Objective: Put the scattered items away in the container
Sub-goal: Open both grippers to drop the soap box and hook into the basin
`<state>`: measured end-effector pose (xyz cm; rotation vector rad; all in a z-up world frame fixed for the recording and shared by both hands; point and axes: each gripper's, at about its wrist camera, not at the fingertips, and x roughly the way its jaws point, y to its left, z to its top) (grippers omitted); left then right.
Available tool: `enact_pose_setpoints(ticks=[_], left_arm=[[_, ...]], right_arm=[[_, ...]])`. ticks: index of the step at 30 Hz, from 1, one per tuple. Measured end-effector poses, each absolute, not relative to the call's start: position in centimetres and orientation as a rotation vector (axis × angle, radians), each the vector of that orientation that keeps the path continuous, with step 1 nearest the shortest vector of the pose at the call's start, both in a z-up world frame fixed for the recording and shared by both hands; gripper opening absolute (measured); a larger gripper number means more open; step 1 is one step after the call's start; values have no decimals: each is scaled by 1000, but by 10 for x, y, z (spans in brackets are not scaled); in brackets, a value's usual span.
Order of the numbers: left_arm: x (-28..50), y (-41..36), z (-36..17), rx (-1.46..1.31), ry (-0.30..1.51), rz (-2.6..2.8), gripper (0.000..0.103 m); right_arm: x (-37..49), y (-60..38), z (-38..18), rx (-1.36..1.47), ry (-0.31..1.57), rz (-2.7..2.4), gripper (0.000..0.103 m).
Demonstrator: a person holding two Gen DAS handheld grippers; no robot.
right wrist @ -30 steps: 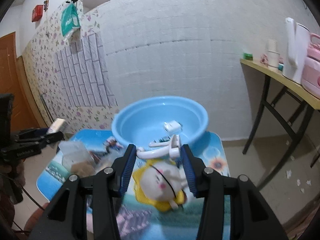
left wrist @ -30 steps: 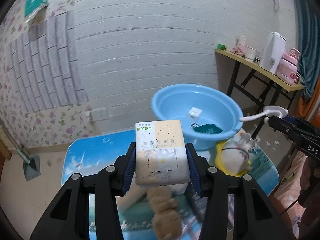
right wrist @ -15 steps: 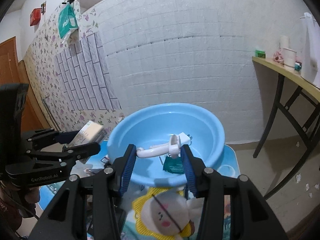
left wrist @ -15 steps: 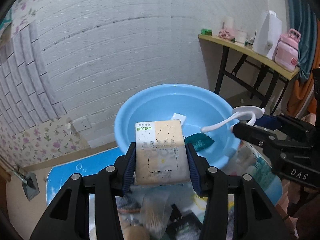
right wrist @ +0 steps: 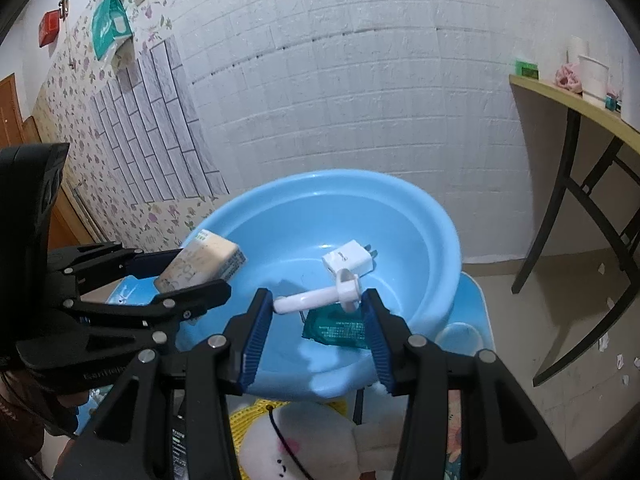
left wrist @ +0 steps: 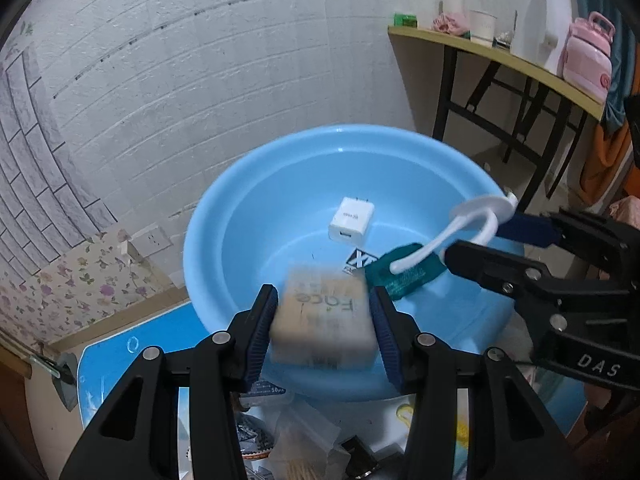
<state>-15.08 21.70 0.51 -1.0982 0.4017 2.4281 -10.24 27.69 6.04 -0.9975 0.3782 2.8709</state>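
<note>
A blue basin [left wrist: 248, 216] [right wrist: 420, 216] holds a white charger [left wrist: 351, 215] [right wrist: 347, 259] and a teal packet [left wrist: 404, 276] [right wrist: 336, 330]. My left gripper [left wrist: 322, 320] [right wrist: 188, 276] is over the basin's near rim; a beige box [left wrist: 322, 320] [right wrist: 202, 262], blurred, sits between its spread jaws and looks loose. My right gripper [right wrist: 318, 304] [left wrist: 472, 240] is over the basin, shut on a white plastic hook [right wrist: 320, 296] [left wrist: 468, 220].
The basin stands on a blue printed table [left wrist: 108, 364]. A white plush toy on a yellow pad [right wrist: 296, 440] and packets [left wrist: 296, 440] lie near me. A wooden side table [left wrist: 500, 56] with cups and a pink jug stands at the right. A brick wall is behind.
Both grippers moved forward over the basin. The beige box has tipped over between the left jaws and is blurred, no longer gripped upright. The right gripper still holds the hook.
</note>
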Motion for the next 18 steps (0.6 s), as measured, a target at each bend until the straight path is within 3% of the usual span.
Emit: enact_pose_setpoints(ticks=[12, 18], left_arm=[[-144, 209, 10, -1105, 381, 2425, 47], [-131, 197, 19, -1090, 347, 2451, 53]], right_arm=[[-107, 271, 53, -1041, 383, 2854, 46], [-96, 267, 62, -1021, 377, 2851, 46]])
